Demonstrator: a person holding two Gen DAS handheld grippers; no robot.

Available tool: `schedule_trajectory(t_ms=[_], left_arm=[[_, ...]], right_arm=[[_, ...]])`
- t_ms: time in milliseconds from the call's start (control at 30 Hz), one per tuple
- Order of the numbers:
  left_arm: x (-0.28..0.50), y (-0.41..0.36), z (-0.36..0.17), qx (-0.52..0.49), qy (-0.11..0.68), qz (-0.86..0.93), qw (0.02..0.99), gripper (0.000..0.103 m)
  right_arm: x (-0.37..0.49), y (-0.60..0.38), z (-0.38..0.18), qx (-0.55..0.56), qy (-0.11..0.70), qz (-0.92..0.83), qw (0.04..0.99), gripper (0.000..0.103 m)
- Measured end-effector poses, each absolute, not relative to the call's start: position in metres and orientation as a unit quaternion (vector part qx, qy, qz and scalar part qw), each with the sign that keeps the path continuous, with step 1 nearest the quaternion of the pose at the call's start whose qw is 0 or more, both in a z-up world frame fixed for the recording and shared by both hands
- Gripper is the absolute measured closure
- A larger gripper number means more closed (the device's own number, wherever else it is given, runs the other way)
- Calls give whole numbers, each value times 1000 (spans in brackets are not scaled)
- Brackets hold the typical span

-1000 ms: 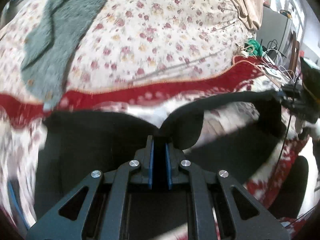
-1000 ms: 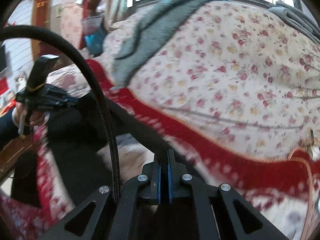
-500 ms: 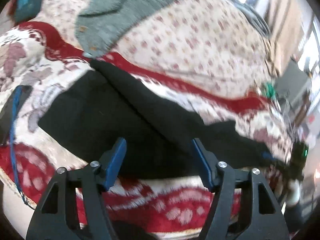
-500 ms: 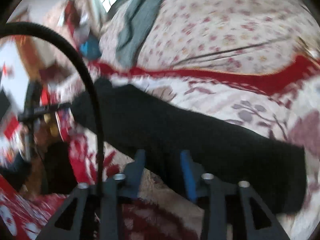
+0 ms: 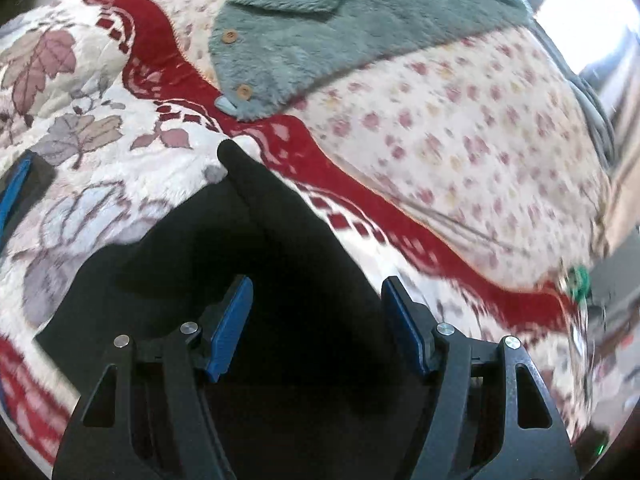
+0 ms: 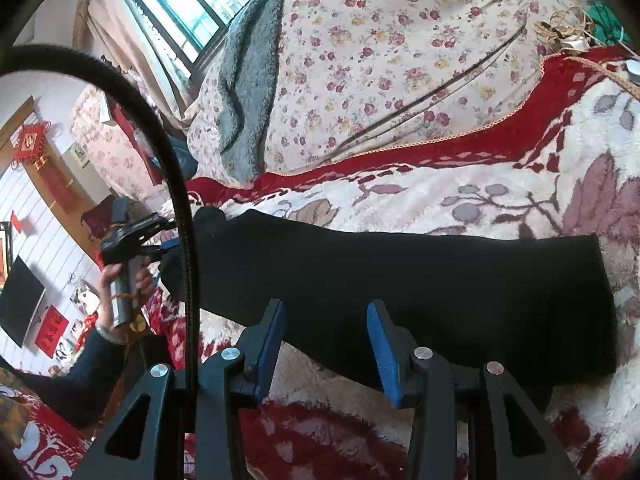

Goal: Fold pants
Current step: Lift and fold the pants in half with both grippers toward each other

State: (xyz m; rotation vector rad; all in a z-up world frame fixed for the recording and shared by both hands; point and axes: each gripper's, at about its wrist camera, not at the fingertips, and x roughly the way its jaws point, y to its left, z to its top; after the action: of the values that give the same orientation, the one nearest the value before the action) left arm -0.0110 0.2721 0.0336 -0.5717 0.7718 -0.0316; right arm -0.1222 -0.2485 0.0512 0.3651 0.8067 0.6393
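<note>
Bed (image 6: pixel 500 184) fills both views, covered by a plush white-and-red blanket (image 5: pixel 100 152) with leaf print. Behind it a floral quilt (image 6: pixel 380 60) is heaped up, with a grey-green fleece jacket (image 5: pixel 340 40) draped over it; wooden buttons visible on the jacket front.

Black pants (image 6: pixel 420 280) lie flat on the blanket as one long band, folded lengthwise by the look of it, running left-right across the right wrist view. One end sits square at the right; the other end bunches into a rounded tip near the red border.

Left claw (image 5: pixel 316 320): jaws wide apart, blue pads clear of the cloth, pants (image 5: pixel 280 280) underneath and between them, nothing gripped. Jaws have just been opening.

Right claw (image 6: pixel 326 340): jaws partly apart, hovering at the near edge of the pants, pads not pinching anything. Also just been opening.

In the right wrist view the left claw (image 6: pixel 160 240) shows at the far end of the pants, held by a hand (image 6: pixel 120 284) in a dark sleeve. A black cable (image 6: pixel 176 184) arcs across the left of that view.
</note>
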Motion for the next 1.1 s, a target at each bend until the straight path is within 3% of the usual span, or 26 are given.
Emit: schedule_trajectory(t_ms=[100, 133, 167, 200, 233, 300, 533, 667, 733, 800, 867, 967, 1100], left_arm=[[15, 274, 25, -296, 391, -19, 871, 37], [20, 274, 22, -301, 389, -20, 871, 42], [22, 274, 21, -298, 388, -16, 872, 54], [23, 273, 20, -290, 394, -7, 872, 85], [23, 271, 19, -278, 402, -1, 873, 95], [12, 268, 25, -264, 386, -5, 884, 98], [-92, 287, 62, -246, 297, 32, 922, 98], [-115, 294, 38, -237, 329, 106, 908, 98], [-111, 293, 22, -236, 361, 121, 894, 98], [-109, 295, 7, -245, 378, 129, 883, 97], [-113, 295, 5, -254, 372, 127, 884, 95], [-124, 298, 11, -267, 353, 133, 887, 83], [-140, 300, 23, -268, 327, 156, 893, 82]], right_arm=[[-122, -252, 47, 174, 392, 296, 854, 62], [-122, -253, 45, 176, 394, 294, 853, 62], [-122, -255, 44, 180, 395, 292, 852, 62], [-121, -256, 43, 183, 396, 291, 851, 62], [-121, -257, 43, 186, 396, 290, 851, 62], [-122, -257, 43, 188, 396, 290, 851, 62], [-128, -264, 48, 191, 392, 285, 853, 62], [-128, -278, 48, 215, 391, 259, 856, 60], [-130, -290, 51, 230, 388, 233, 862, 52], [-133, -302, 57, 228, 389, 203, 869, 51], [-140, -315, 64, 216, 386, 175, 880, 51], [-148, -331, 66, 203, 399, 134, 884, 51], [-150, -336, 69, 193, 407, 132, 883, 51]])
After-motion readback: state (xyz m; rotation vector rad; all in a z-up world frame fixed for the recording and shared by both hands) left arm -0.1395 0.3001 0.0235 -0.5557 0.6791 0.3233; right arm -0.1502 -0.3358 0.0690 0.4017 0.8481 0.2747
